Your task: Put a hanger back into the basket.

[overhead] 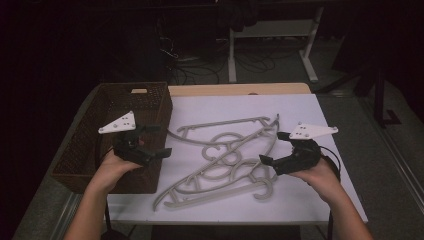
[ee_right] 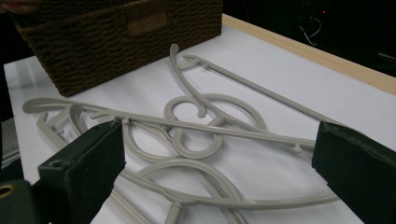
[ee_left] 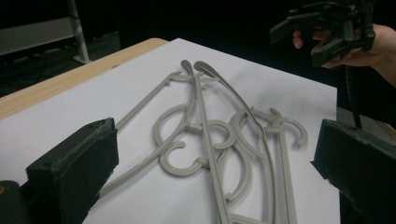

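Note:
A tangle of grey plastic hangers (overhead: 225,157) lies flat on the white sheet (overhead: 305,195) in the middle of the table. My left gripper (overhead: 163,140) hovers over the basket's right edge, to the left of the hangers, with its jaws spread wide and nothing between them. My right gripper (overhead: 271,147) hovers at the hangers' right end, open as well and holding nothing. In the left gripper view the hangers (ee_left: 210,140) lie beyond the open gripper (ee_left: 215,156), and the right gripper (ee_left: 327,28) shows far off. In the right gripper view the hangers (ee_right: 196,126) lie ahead of the gripper (ee_right: 219,156).
A brown woven basket (overhead: 125,182) stands at the table's left side, its wall (ee_right: 121,32) just beyond the hangers. A bare wooden strip (overhead: 240,89) runs along the far edge. Behind the table are white desk legs (overhead: 232,55) and cables on a dark floor.

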`<state>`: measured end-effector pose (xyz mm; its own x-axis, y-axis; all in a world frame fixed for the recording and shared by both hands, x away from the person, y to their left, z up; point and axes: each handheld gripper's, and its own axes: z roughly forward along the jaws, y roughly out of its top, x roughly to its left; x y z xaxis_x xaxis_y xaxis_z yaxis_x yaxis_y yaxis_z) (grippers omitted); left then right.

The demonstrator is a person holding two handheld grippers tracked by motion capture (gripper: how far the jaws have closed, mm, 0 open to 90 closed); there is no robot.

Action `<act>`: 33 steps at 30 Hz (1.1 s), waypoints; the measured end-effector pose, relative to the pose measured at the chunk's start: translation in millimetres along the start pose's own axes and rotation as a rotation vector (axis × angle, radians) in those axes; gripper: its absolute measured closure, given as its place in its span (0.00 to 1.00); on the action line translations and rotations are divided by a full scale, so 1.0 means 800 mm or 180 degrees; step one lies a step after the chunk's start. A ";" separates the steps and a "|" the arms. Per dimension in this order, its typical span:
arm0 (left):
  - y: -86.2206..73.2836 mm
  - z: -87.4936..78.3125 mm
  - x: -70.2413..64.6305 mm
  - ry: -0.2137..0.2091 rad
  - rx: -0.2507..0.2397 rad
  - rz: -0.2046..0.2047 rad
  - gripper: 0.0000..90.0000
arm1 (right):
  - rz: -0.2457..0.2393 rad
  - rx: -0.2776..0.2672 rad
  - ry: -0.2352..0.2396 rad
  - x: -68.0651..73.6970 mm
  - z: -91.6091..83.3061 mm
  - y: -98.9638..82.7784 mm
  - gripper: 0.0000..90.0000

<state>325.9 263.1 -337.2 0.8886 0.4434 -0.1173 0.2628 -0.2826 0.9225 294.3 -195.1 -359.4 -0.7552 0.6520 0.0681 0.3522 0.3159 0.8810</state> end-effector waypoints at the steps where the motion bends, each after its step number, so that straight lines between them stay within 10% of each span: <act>1: 0.000 0.001 -0.001 -0.0008 0.0007 0.0013 0.00 | 0.0006 0.0013 -0.0007 -0.001 0.000 0.000 0.02; 21: 0.016 0.069 -0.055 -0.0223 0.0195 0.0167 0.00 | 0.0191 0.0313 -0.0116 -0.003 0.003 -0.058 0.02; 33: -0.009 0.142 -0.078 -0.0367 0.0542 0.0199 0.00 | 0.0296 0.0308 -0.0237 -0.009 -0.005 -0.084 0.02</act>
<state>311.1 140.7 -378.4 0.9398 0.3229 -0.1120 0.2568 -0.4506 0.8550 273.9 -223.7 -417.2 -0.6748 0.7299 0.1092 0.4731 0.3143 0.8230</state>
